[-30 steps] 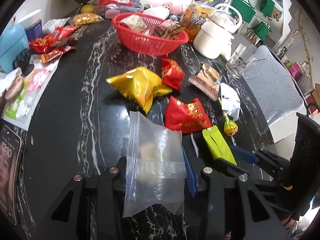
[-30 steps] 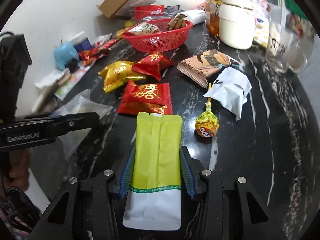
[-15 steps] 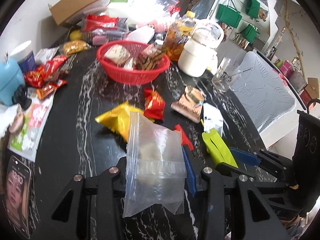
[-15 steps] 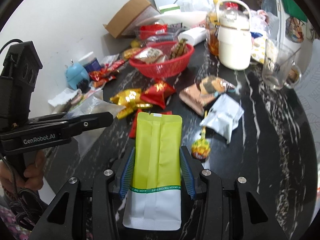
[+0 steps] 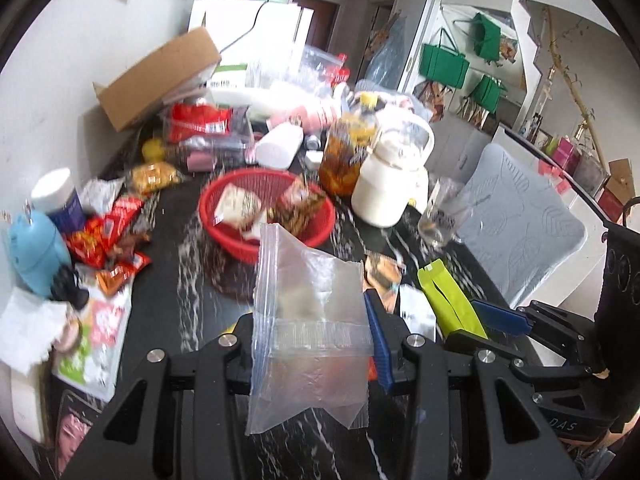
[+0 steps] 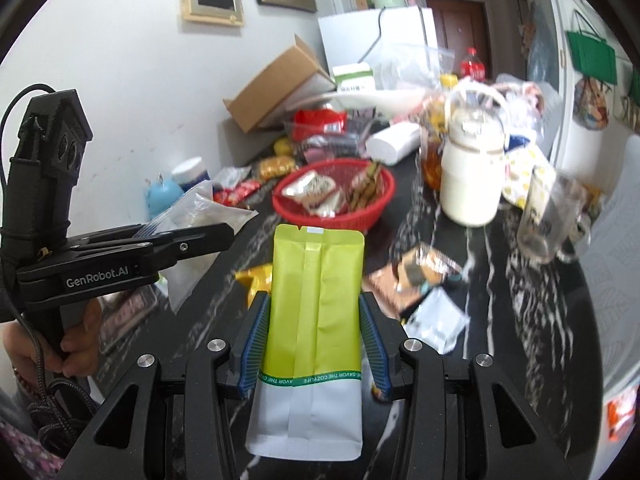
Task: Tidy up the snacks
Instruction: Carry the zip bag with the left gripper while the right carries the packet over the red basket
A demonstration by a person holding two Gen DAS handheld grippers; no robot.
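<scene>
The left gripper [image 5: 316, 344] is clamped on a clear bag [image 5: 308, 320], its jaws narrowed onto the bag's sides. The right gripper [image 6: 316, 340] pinches a green pouch [image 6: 316, 304] between its blue pads [image 6: 372, 344]. Both packets hang above the black table [image 5: 160, 300]. From the pouch, a red basket [image 6: 332, 204] holding snacks lies at 12 o'clock, a white jug [image 6: 472, 176] at 1 o'clock
</scene>
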